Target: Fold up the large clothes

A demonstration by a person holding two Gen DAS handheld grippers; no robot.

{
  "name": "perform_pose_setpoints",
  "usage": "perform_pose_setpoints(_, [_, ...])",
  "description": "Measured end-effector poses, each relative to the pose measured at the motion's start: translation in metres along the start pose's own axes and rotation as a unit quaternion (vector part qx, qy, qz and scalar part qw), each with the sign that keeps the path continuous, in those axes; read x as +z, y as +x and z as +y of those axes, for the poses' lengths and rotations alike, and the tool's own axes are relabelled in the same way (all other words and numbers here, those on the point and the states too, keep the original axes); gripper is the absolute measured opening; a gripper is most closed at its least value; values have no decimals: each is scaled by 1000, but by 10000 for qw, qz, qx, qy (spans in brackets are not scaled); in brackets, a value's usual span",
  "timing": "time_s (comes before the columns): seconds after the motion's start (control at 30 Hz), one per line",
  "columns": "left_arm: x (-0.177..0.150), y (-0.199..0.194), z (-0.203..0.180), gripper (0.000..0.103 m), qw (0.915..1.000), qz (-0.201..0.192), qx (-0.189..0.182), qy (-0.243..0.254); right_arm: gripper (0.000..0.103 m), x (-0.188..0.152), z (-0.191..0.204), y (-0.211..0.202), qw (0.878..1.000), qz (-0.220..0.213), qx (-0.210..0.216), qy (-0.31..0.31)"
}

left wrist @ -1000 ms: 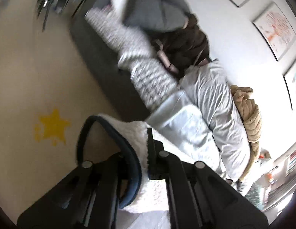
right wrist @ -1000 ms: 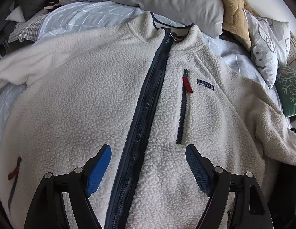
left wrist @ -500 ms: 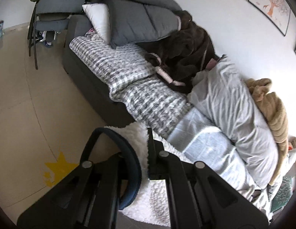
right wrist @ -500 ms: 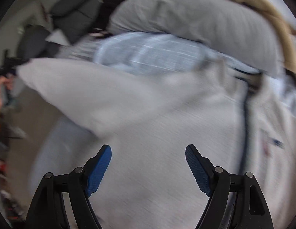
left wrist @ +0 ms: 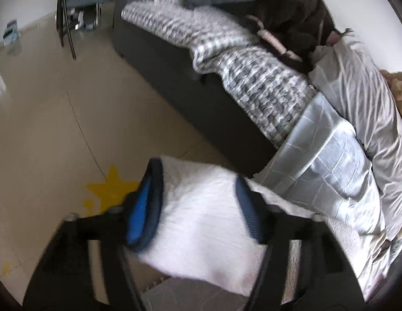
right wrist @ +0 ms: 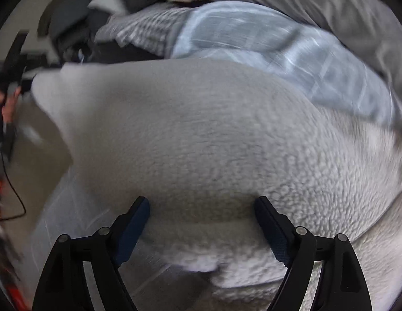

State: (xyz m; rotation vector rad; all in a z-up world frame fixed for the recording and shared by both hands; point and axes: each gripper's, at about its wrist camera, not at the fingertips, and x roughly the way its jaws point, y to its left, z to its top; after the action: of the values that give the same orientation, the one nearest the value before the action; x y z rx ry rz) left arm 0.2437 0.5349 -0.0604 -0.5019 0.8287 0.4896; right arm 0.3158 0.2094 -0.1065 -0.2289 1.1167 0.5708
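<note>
A cream fleece jacket (right wrist: pixel 201 142) lies spread on the pale blue checked sheet (right wrist: pixel 252 33). Its sleeve (left wrist: pixel 206 220), with a navy cuff (left wrist: pixel 155 194), reaches past the bed edge. My left gripper (left wrist: pixel 193 212) has its jaws opening around that sleeve end. The cuff lies against the left blue pad (left wrist: pixel 138 217), and the right pad stands off the fleece. My right gripper (right wrist: pixel 203 230) hovers open just over the jacket's shoulder and sleeve area, with only fleece below its fingers. In the right wrist view a hand (right wrist: pixel 6 103) shows at the far left, beyond the sleeve tip.
A grey knit blanket (left wrist: pixel 252 77), a grey duvet (left wrist: pixel 369 90) and a dark clothes pile (left wrist: pixel 291 13) lie along the bed by the wall. Beside the bed is beige floor with a yellow star (left wrist: pixel 110 189). A chair (left wrist: pixel 79 0) stands at the far end.
The left jaws were shut on the navy cuff and have spread wide. The right gripper, open throughout, swept from the zipper across to the sleeve side.
</note>
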Motion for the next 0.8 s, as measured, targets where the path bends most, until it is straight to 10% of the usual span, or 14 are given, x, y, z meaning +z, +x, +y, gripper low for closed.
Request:
perform_pose_setpoints(0.1, [-14, -16, -16, 79, 9994, -60, 4, 340, 85, -2, 0, -24, 9982, -68, 584, 116])
perform_pose_setpoints(0.33, [-47, -71, -54, 82, 9974, 31, -497, 519, 85, -39, -56, -108, 9938, -402, 443, 936])
perform_pose_setpoints(0.53, [-84, -126, -104, 86, 9934, 92, -758, 850, 85, -103, -123, -204, 9816, -713, -498, 1702])
perform_pose_setpoints(0.8, [-147, -187, -177, 95, 9848, 219, -1035, 1375, 85, -208, -212, -312, 9367, -892, -2004, 2730])
